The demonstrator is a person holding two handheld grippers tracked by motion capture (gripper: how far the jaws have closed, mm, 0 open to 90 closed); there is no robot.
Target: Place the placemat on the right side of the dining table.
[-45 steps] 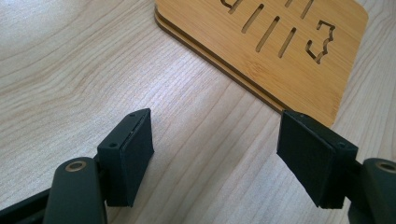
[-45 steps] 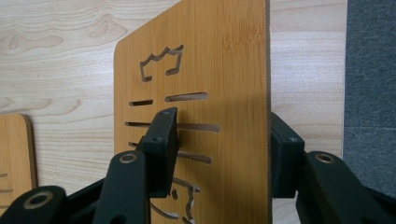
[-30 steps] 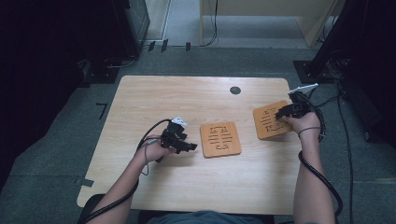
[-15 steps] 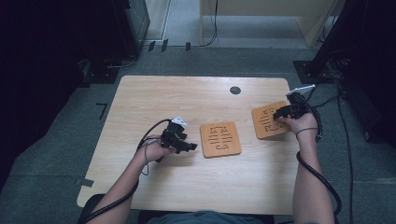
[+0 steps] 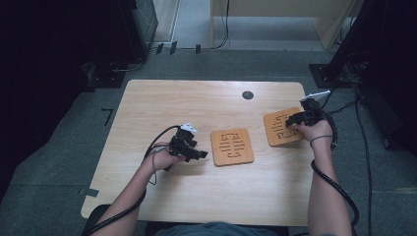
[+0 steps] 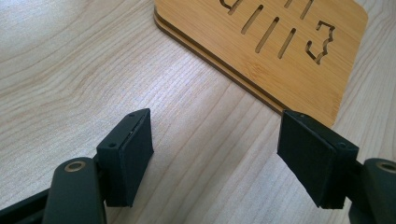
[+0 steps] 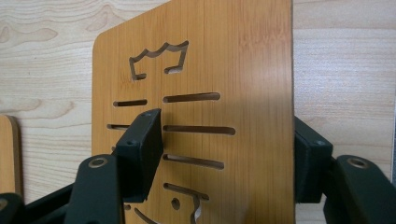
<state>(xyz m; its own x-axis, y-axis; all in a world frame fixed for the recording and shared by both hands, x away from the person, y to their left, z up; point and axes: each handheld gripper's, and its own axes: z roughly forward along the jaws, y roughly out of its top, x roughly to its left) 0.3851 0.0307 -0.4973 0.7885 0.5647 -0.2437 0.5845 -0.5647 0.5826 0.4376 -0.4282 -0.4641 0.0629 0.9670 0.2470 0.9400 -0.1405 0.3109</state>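
Two bamboo boards with cut-out slots lie on the wooden table point(image 5: 196, 108). The middle board point(image 5: 232, 146) point(image 6: 280, 51) lies flat just ahead and to the right of my left gripper point(image 5: 200, 155) point(image 6: 217, 154), which is open with only bare table between its jaws. The right board point(image 5: 280, 129) point(image 7: 224, 70) sits near the table's right edge. My right gripper point(image 5: 292, 120) point(image 7: 224, 158) straddles it. One jaw is over the board's face and the other is behind its edge. These jaws have just been opening, and the pads stand off the board.
A dark round grommet point(image 5: 248, 95) sits in the table top at the back, between the two boards. Cables trail from both grippers along the person's forearms. Dark equipment and stands surround the table on the grey floor. The middle board's edge point(image 7: 7, 154) shows at the left of the right gripper view.
The right hand and the right board have shifted very slightly to the left. The left hand and the middle board have not moved.
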